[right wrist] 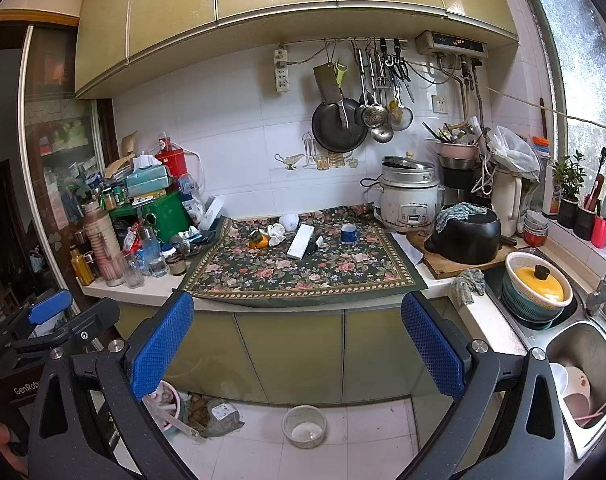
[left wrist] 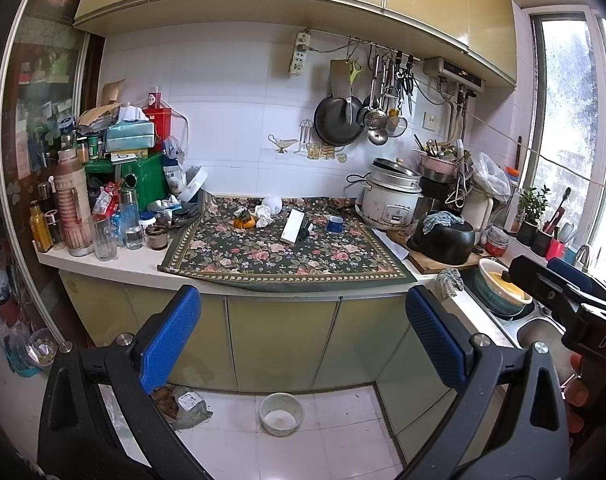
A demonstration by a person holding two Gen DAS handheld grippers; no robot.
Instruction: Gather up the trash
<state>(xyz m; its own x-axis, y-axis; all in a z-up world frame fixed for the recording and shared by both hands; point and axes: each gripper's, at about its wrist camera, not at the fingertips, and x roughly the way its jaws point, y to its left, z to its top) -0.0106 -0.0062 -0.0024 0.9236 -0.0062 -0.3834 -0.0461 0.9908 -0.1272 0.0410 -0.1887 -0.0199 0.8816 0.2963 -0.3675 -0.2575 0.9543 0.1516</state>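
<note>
both grippers held back from the counter, nothing grasped.

left gripper (left wrist: 303, 332) and right gripper (right wrist: 299, 340) spread wide, jaws empty, well short of the floral cloth (right wrist: 303, 268). on the cloth's far side: crumpled tissue (right wrist: 278, 233) touching orange peel (right wrist: 259, 241), near a white box (right wrist: 300, 243) and blue cup (right wrist: 348, 233).

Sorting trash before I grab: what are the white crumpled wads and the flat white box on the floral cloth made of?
Crumpled wads: likely tissue paper, matte, soft creases. Flat white box: probably cardboard, smooth with crisp edges, though plastic is possible. Floral cloth: woven fabric.
</note>
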